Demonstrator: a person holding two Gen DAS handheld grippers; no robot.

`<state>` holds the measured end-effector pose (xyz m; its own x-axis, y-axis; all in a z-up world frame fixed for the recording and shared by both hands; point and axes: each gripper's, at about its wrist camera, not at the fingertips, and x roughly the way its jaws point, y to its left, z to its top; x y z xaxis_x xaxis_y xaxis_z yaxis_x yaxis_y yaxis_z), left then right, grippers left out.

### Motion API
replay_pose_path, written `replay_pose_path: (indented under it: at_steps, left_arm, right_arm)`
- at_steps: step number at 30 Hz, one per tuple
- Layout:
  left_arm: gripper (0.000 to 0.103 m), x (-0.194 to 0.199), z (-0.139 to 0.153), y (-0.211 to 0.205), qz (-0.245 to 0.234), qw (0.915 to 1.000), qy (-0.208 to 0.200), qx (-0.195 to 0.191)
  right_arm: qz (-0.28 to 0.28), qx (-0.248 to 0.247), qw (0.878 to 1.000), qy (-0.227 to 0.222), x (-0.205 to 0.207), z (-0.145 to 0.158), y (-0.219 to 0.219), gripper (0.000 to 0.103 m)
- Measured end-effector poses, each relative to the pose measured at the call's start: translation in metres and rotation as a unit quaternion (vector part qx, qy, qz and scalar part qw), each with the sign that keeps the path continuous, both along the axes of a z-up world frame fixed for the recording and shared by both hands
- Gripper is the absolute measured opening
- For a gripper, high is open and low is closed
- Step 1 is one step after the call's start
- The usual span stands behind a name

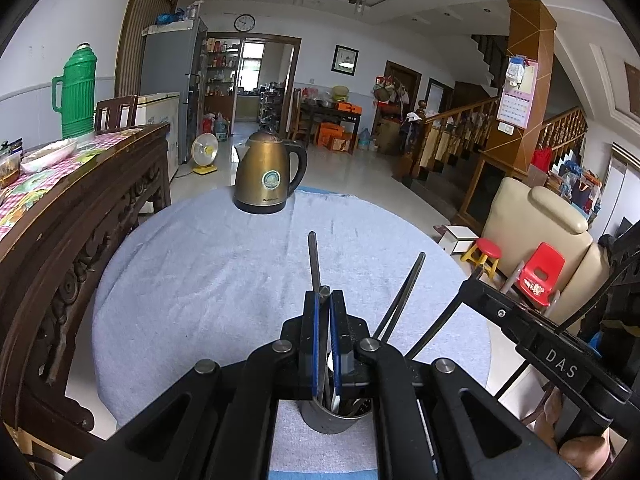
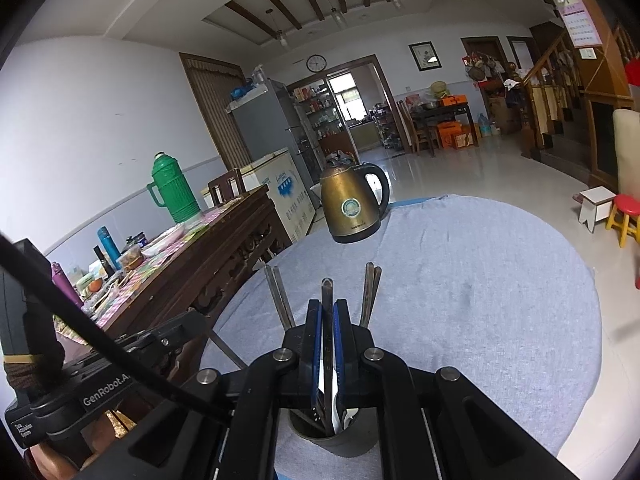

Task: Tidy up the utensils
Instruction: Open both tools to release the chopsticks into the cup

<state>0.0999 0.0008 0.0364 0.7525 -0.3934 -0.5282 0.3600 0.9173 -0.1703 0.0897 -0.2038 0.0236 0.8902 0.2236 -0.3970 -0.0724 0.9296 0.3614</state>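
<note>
A dark metal utensil cup (image 1: 336, 416) stands on the round table's light blue cloth (image 1: 208, 280), right under both grippers; it also shows in the right wrist view (image 2: 332, 432). My left gripper (image 1: 324, 300) is shut on a metal utensil handle (image 1: 314, 264) that reaches down into the cup. A pair of dark chopsticks (image 1: 404, 296) leans out of the cup to its right. My right gripper (image 2: 328, 308) is shut on another metal utensil handle (image 2: 327, 312) standing in the cup. Chopstick pairs (image 2: 280, 300) (image 2: 370, 292) stick up on either side of it.
A bronze electric kettle (image 1: 268, 172) stands at the table's far edge. A carved wooden sideboard (image 1: 60, 216) with a green thermos (image 1: 78, 92) is close on the left. A beige chair (image 1: 540, 240), red stool and red child's chair are to the right.
</note>
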Motion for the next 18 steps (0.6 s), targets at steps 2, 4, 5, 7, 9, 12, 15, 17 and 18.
replay_pose_path:
  at_steps: [2, 4, 5, 7, 9, 12, 15, 17, 18]
  left_arm:
    - [0.005, 0.001, 0.0, 0.0, -0.001, 1.0, 0.0, 0.0]
    - [0.005, 0.003, -0.001, 0.0, -0.002, 1.0, 0.004, -0.002]
    - [0.005, 0.004, -0.001, -0.001, -0.002, 1.0, 0.004, -0.002]
    - [0.005, 0.006, -0.001, -0.002, -0.003, 1.0, 0.004, -0.001]
    - [0.005, 0.005, -0.001, -0.005, -0.006, 1.0, 0.003, 0.001]
    - [0.005, 0.006, -0.002, -0.006, -0.008, 1.0, 0.002, 0.002]
    - [0.005, 0.008, -0.004, -0.007, -0.007, 0.9999, 0.007, 0.003]
    - [0.005, 0.01, -0.006, -0.008, -0.007, 0.9999, 0.011, 0.006]
    - [0.005, 0.011, -0.007, -0.009, -0.006, 0.9998, 0.014, 0.008]
  right_arm:
    - [-0.001, 0.0, 1.0, 0.0, 0.0, 0.0, 0.0, 0.007]
    - [-0.004, 0.001, 1.0, 0.003, 0.002, -0.002, -0.002, 0.007]
    - [-0.005, 0.001, 1.0, 0.004, 0.002, -0.003, -0.002, 0.007]
    - [-0.009, 0.005, 1.0, 0.009, 0.004, -0.006, -0.004, 0.007]
    - [-0.013, 0.009, 1.0, 0.011, 0.004, -0.007, -0.006, 0.007]
    - [-0.017, 0.013, 1.0, 0.013, 0.005, -0.008, -0.008, 0.007]
    - [-0.019, 0.015, 1.0, 0.014, 0.004, -0.009, -0.009, 0.007]
    - [-0.021, 0.016, 1.0, 0.015, 0.004, -0.009, -0.01, 0.007]
    - [-0.023, 0.017, 0.999, 0.016, 0.005, -0.01, -0.01, 0.007]
